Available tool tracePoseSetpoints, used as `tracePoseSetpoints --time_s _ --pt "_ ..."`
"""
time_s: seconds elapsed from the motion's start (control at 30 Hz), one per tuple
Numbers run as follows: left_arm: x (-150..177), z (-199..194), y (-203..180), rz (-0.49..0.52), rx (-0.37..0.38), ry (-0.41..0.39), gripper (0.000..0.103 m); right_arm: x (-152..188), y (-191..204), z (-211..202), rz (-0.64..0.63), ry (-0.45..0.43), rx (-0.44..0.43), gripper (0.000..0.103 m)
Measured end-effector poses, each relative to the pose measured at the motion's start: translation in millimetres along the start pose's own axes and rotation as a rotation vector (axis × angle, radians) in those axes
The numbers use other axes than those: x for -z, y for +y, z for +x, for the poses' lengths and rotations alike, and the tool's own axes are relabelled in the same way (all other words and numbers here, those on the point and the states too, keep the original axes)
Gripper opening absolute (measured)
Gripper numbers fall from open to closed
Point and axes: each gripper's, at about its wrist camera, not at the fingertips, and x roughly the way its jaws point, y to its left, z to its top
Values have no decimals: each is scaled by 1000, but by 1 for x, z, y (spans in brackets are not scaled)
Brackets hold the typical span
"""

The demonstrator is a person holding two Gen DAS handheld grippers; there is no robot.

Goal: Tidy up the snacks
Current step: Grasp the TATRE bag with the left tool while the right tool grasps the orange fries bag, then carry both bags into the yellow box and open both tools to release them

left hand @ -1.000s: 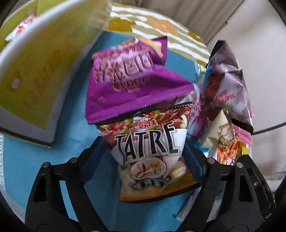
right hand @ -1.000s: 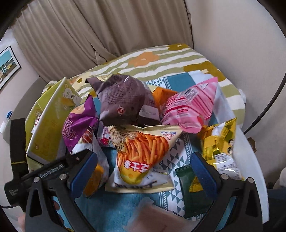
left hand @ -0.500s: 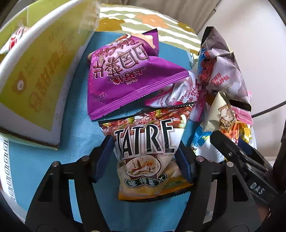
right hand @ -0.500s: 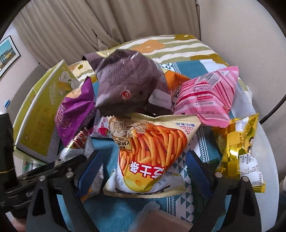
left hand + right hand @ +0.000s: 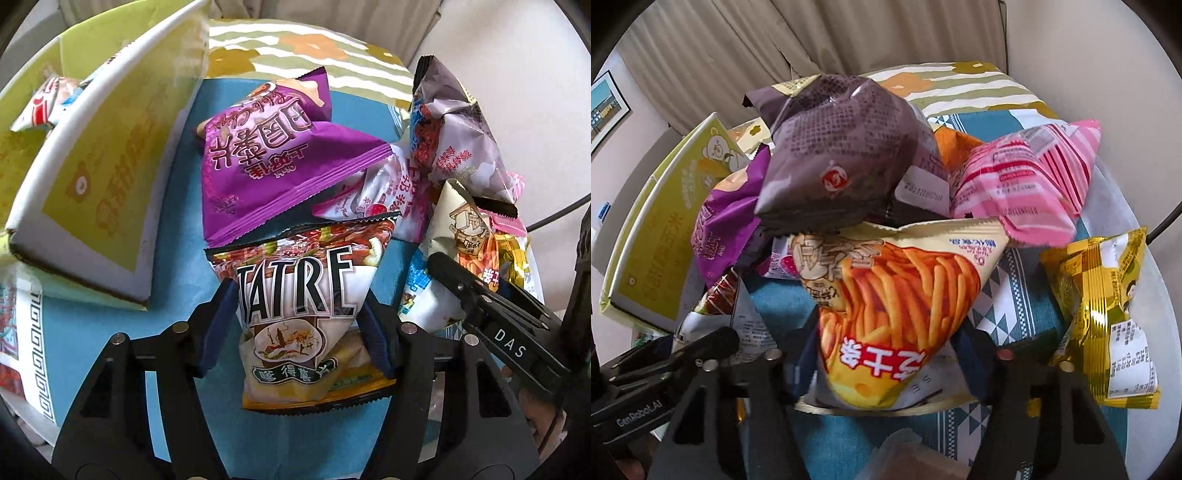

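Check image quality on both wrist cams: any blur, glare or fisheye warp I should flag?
Left wrist: TATRE bag sharp and readable, yellow-green box smeared and bowed by the fisheye, black vignette in the corners. Right wrist: fries bag slightly soft, right tongs dark and blurred in shadow, glare on the gold bag and brown bag, curtain edges curved.

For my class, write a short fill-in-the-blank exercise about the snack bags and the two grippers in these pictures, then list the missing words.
1. The left gripper is closed on the bag printed with the word ____.
2. The right gripper squeezes a bag picturing orange ____.
3. Just beyond the TATRE bag lies a ____ bag.
4. The open box left of the snacks is mainly ____.

Missing words: TATRE; fries; purple; yellow-green
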Motion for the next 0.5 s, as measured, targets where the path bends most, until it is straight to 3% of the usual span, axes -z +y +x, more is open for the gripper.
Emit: tracePoseSetpoints --time_s 0.5 --pt "23 -55 -3 -8 -7 -83 58 15 9 -54 -24 -80 -44 49"
